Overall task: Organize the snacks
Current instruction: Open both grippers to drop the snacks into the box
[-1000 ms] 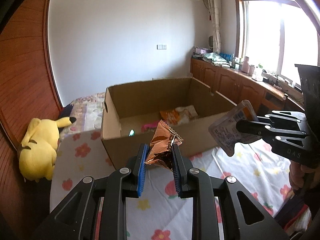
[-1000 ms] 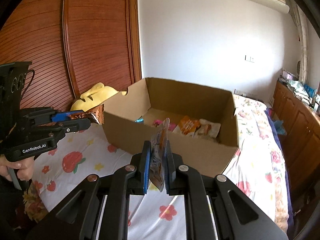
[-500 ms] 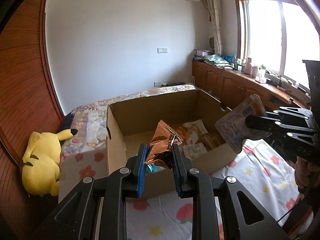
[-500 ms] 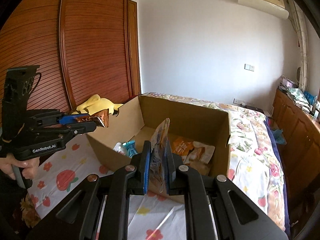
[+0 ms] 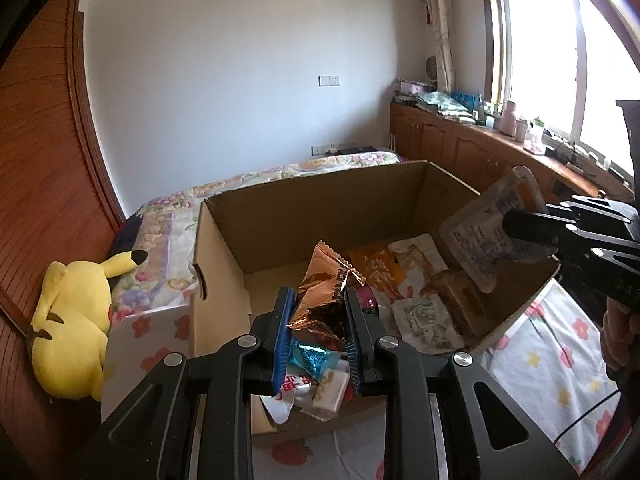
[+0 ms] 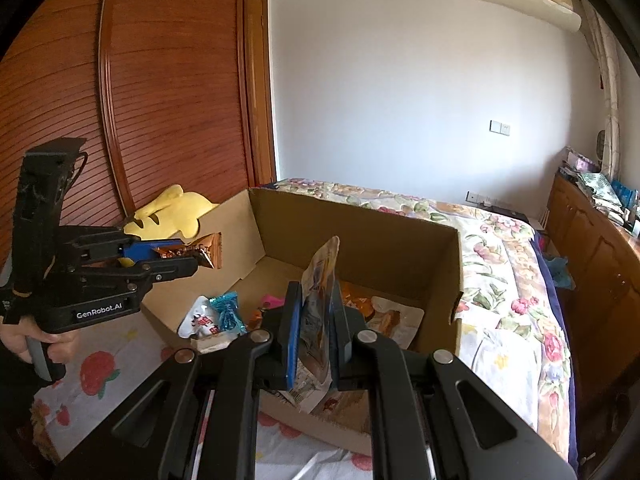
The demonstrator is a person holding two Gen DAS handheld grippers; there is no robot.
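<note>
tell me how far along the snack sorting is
Done: several packets, including an orange one and a blue candy, already lie in the cardboard box.
In hand: the left gripper clamps a copper foil wrapper; the right gripper clamps a pale pouch, both over the box.
Left: releasing those two. No loose snacks show on the bed.

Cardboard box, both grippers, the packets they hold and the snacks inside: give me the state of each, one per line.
cardboard box: open-topped, upright on the bed.
left gripper: jaws shut on copper foil packet, above the box.
right gripper: jaws shut on pale pouch, pouch edge-on, upright.
orange packet: lying loose in the box.
teal candy: lying loose in the box.
</note>
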